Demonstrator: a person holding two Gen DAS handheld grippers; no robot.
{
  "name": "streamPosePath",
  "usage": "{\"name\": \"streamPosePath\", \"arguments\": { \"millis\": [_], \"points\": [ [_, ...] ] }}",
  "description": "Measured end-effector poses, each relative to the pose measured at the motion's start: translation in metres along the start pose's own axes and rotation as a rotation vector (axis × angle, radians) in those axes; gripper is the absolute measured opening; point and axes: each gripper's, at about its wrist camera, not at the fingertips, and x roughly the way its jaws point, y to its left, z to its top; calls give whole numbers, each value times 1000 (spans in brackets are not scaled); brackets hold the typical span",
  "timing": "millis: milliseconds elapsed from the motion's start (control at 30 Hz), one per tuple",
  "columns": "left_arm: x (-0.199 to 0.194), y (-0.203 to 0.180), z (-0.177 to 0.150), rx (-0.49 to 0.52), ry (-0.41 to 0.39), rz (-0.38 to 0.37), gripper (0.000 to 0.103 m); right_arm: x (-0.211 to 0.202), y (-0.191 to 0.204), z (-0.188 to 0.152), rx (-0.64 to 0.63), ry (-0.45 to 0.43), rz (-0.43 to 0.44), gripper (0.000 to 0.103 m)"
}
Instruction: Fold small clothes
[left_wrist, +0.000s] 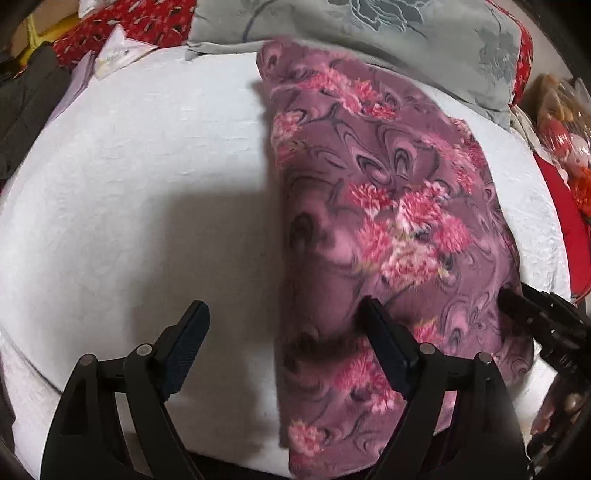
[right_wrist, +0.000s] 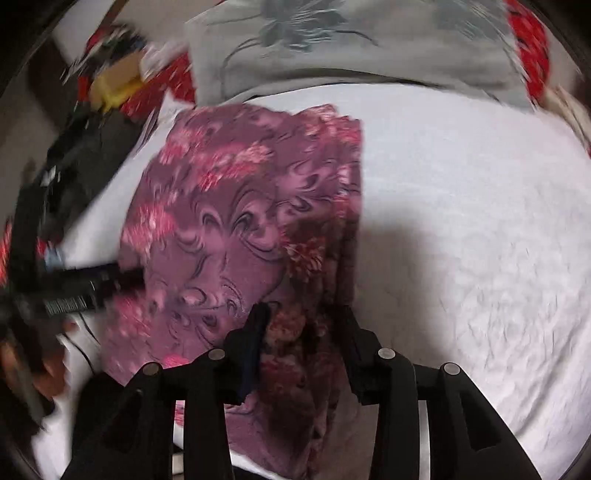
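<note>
Left wrist view: my left gripper (left_wrist: 282, 314) stands wide apart, nothing in it. One finger sits over the bare white textured bedcover (left_wrist: 129, 184), the other over the near edge of the purple fleece garment with pink flower print (left_wrist: 388, 206). The garment lies as a long folded strip across the bedcover, running away toward the grey flowered pillow (left_wrist: 369, 29). The right gripper's tip shows at the garment's far side.

Right wrist view: my right gripper (right_wrist: 304, 325) is part open, w/ the garment's thick layered edge between the fingers; pic is blurry, so I can't tell if the pads are pressing on it.

My read: next fold is end-to-end. To do it well I'd pinch all layers at the near end w/ both grippers, level, lift together, lay it over square, edges matched, no dragging.
</note>
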Motion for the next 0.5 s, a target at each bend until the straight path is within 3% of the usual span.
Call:
{"name": "streamPosePath", "arguments": {
  "millis": [167, 300, 333, 500],
  "points": [
    [-20, 0, -20, 18, -12, 7, 85, -25, 14, -15, -68, -44, 6, 43],
    [-8, -7, -28, 34, 20, 33, 85, 1, 8, -37, -84, 52, -60, 38],
    [-8, -7, -29, 29, 23, 31, 85, -1, 6, -41, -84, 32, -58, 38],
    [-13, -8, -28, 34, 10, 36, 85, -12, 9, -21, -61, -2, -50, 38]
  ]
}}
